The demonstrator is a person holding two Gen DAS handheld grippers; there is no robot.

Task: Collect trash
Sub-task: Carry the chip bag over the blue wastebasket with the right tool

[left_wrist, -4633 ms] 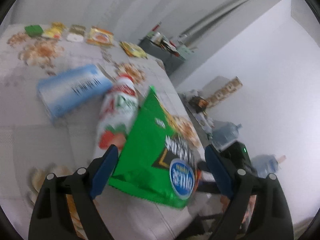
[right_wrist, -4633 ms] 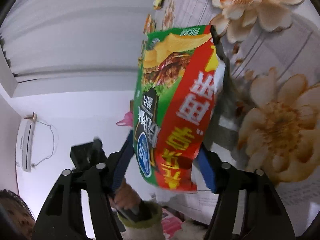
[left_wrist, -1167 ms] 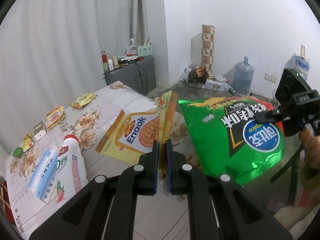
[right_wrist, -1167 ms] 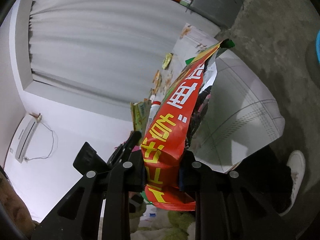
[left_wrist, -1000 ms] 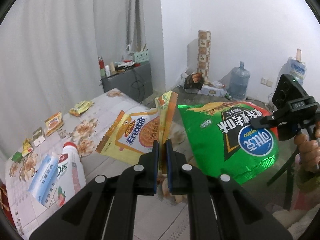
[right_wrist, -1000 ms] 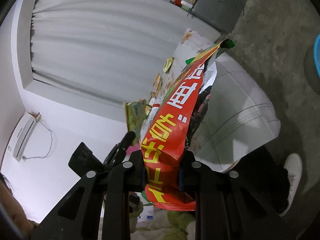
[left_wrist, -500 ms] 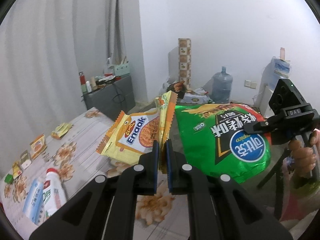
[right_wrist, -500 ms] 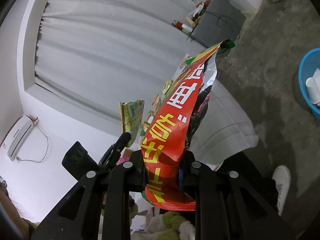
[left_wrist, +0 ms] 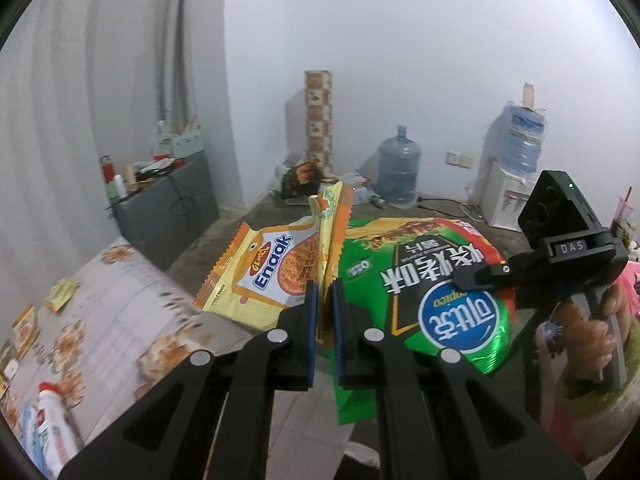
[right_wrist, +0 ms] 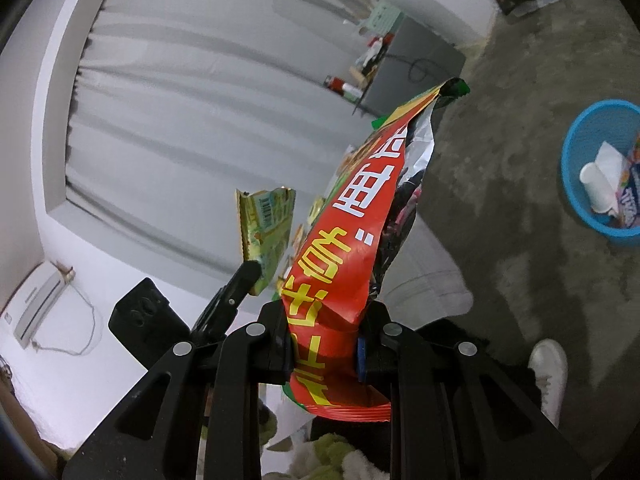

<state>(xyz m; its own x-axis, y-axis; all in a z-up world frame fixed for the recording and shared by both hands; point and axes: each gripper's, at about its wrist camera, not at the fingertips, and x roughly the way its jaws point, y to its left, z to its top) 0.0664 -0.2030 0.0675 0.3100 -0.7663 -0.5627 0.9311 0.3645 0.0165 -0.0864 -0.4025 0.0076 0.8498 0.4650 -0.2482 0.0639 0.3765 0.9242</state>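
Observation:
My left gripper is shut on a yellow and orange Enaak snack wrapper, held up in the air past the table edge. My right gripper is shut on a big green and red chip bag; that bag also shows in the left wrist view, beside the wrapper. The left gripper with the wrapper shows left of the bag in the right wrist view. A blue trash basket with a paper cup and wrappers in it stands on the floor at the right.
The floral-cloth table lies lower left with a white bottle and small packets. A grey cabinet, water jugs and a dispenser line the wall. My white shoe is on the concrete floor.
Both grippers, open around the chip bag 4.6 s ago, are shut on their items. In the last second they lifted and swung away from the table toward the floor; the blue basket came into view.

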